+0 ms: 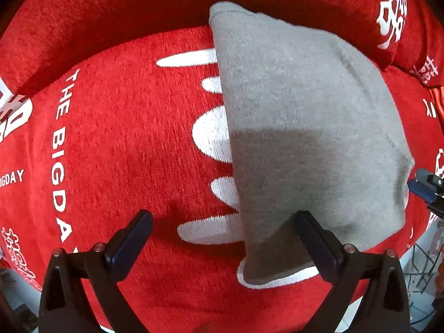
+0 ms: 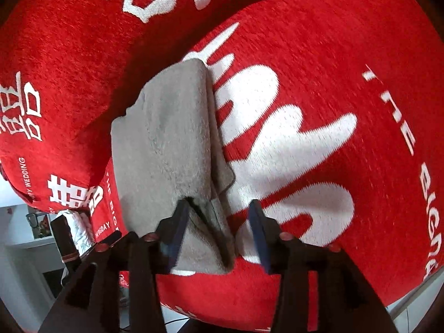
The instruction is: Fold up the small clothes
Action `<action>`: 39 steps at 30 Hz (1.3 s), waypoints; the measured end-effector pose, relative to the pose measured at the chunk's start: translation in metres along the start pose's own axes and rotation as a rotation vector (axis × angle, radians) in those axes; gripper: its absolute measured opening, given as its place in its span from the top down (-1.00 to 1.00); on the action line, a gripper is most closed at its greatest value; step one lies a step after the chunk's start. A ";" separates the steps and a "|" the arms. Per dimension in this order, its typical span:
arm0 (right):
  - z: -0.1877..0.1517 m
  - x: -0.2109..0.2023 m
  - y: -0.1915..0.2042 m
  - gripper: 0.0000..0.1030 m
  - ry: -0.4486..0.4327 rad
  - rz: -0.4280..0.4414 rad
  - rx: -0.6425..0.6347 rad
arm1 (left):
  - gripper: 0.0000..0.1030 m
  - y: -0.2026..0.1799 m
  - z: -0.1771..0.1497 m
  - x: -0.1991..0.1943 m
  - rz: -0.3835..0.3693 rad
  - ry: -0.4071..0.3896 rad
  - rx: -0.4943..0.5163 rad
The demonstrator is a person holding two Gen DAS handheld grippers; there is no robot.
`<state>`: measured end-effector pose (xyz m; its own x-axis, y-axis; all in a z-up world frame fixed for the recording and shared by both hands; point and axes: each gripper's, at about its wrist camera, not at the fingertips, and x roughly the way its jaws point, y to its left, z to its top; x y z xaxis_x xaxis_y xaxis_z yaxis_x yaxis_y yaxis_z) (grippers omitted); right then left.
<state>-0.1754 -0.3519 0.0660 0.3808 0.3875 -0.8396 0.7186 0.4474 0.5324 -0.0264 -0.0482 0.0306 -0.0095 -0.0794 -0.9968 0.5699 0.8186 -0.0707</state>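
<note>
A folded grey knit garment (image 1: 305,105) lies flat on a red seat cover (image 1: 125,152) printed with white lettering. My left gripper (image 1: 223,223) points down over the garment's near left edge. It is open wide: one finger is over bare red fabric, the other over the grey cloth. In the right wrist view the garment (image 2: 166,138) shows stacked layers, and its near corner lies between the fingers of my right gripper (image 2: 219,217). That gripper is open, its right pad clear of the cloth. The right gripper's tip (image 1: 426,186) also shows beside the garment's right edge.
A red backrest cushion (image 1: 111,8) with white characters rises behind the seat, with another cushion (image 2: 55,69) to the side. Beyond the seat's front edge are a pale floor, a wire rack (image 1: 424,260) and a white shelf (image 2: 22,238).
</note>
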 end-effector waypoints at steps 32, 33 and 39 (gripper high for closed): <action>0.044 0.022 -0.004 -0.99 0.111 0.138 -0.016 | -1.00 0.017 0.044 -0.015 -0.097 -0.068 -0.070; 0.045 0.023 -0.005 -0.99 0.114 0.149 -0.010 | -1.00 0.020 0.048 -0.014 -0.101 -0.069 -0.078; 0.054 0.030 -0.011 -0.99 0.131 0.242 -0.006 | -1.00 0.039 0.070 0.007 -0.178 -0.050 -0.113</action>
<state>-0.1399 -0.3886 0.0293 0.4622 0.5843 -0.6671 0.6121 0.3341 0.7168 0.0529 -0.0565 0.0238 -0.0599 -0.2544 -0.9652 0.4667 0.8476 -0.2524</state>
